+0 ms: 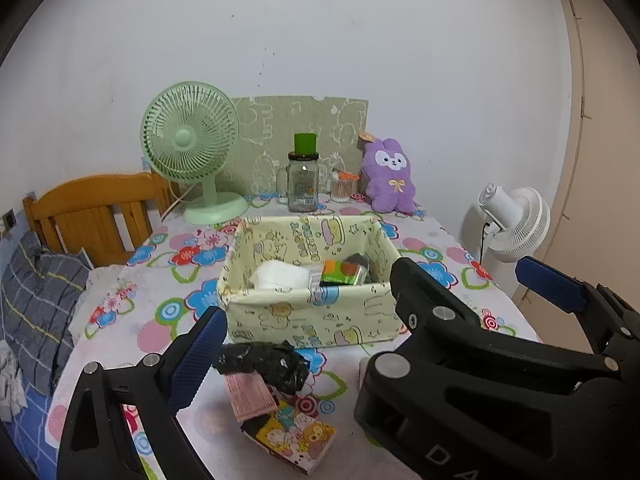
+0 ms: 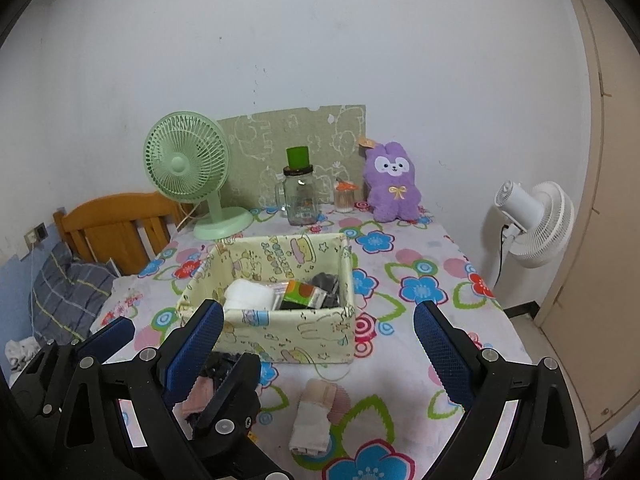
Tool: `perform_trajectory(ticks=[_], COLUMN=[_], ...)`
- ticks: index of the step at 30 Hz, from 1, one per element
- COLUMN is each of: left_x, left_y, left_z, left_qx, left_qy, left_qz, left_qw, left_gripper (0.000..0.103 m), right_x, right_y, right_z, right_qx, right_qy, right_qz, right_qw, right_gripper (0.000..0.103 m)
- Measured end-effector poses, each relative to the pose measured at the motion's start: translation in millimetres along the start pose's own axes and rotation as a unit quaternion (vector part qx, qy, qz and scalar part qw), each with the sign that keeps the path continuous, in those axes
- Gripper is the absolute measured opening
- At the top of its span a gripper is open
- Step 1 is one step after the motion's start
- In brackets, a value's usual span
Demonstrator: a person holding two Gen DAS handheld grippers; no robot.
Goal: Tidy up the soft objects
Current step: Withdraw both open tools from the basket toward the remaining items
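At centre frame of both wrist views we see the yellow fabric basket [image 1: 308,312] standing on the flowered tablecloth [image 1: 436,276], already holding a white folded cloth [image 1: 282,275] and a green packet [image 1: 344,273], which we take as the collecting point for soft items. Lower in the frame, in front of the basket, we find a black crumpled bag [image 1: 264,362], a pink packet [image 1: 248,396] and a rolled beige sock [image 2: 316,416] lying loose and limp. We hold the left gripper [image 1: 304,320] and right gripper [image 2: 320,332] spread wide, pinching nothing, apparently poised to choose one.
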State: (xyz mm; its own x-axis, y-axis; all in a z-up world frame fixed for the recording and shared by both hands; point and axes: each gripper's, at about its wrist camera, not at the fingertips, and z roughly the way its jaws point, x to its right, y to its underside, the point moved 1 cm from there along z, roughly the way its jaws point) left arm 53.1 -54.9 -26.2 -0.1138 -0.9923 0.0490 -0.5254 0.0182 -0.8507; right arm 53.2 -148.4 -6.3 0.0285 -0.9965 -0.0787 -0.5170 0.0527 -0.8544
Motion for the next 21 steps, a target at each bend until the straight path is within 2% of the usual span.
perform_trajectory(ticks=[8,13,21], left_x=[-1.5,-3.5,-4.6], left_y=[18.3,29.6,47.1], left_z=[9.1,8.4,21.7], left_qx=[-0.014,-0.007,-0.031], left_qy=[-0.002,-0.017,-0.019], left_qz=[-0.004,-0.004,-0.006], left_qw=[0.9999,0.9998,0.9993], left_gripper=[0.099,0.099,0.099], right_x=[-0.3,-3.3,-0.5], right_y=[19.4,31.4,49.3], right_z=[9.4,10.0,23.2], right_qx=[-0.006,-0.008,-0.03], right_qy=[-0.009,0.004,0.005], right_qz=[0.003,-0.006,0.003], right_qw=[1.0,1.0,1.0], right_gripper=[0.098,0.098,0.098])
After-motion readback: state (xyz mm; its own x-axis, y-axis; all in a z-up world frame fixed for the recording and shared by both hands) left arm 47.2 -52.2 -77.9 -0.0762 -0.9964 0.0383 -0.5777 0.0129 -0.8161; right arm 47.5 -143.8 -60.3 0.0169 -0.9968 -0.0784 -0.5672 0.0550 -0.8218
